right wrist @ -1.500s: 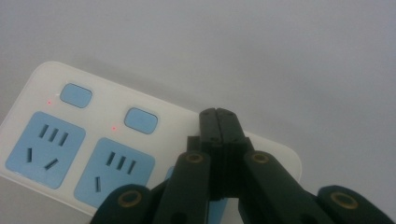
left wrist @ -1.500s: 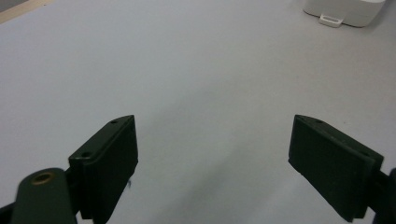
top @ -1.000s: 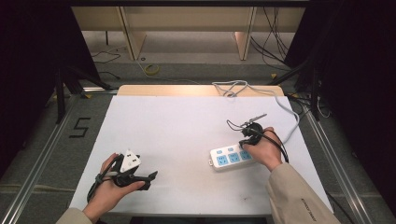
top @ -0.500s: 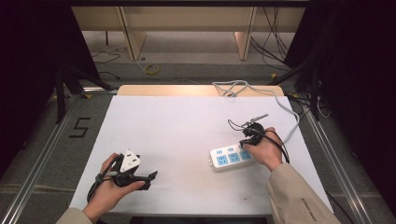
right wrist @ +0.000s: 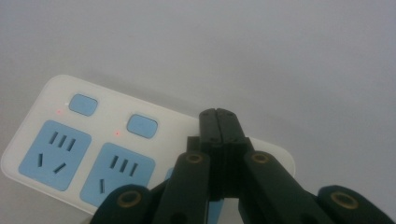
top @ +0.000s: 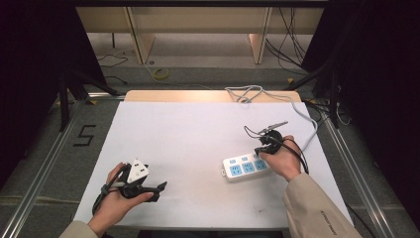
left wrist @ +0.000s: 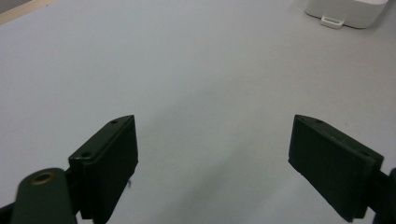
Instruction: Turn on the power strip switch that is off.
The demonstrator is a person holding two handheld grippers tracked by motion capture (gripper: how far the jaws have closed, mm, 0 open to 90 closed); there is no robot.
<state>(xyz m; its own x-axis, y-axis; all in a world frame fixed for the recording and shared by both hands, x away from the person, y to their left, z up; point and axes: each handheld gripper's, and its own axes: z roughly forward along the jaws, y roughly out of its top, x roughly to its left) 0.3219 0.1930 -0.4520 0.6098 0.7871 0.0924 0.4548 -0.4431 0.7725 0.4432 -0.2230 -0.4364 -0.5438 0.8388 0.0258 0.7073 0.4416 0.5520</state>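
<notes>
— Right gripper (top: pixel 261 148): where do you have it, and how are the jaws?

— You hold it over the cable end of the power strip (top: pixel 245 166). In the right gripper view your gripper (right wrist: pixel 218 115) has its jaws pressed flat together with nothing between them, tips above the strip (right wrist: pixel 88 140) beside the second blue switch. Two small red lights show next to the switches.

— And your left gripper (top: pixel 154 191)?

— Well apart from the power strip, toward the near left of the white table (top: pixel 198 139). In the left gripper view its jaws stand wide apart over bare tabletop (left wrist: pixel 201 70), holding nothing; the strip's end (left wrist: pixel 345 10) shows far off at the top.

— Cable?

— A white cable (top: pixel 297 109) runs from the strip's right end toward the table's far edge.
</notes>
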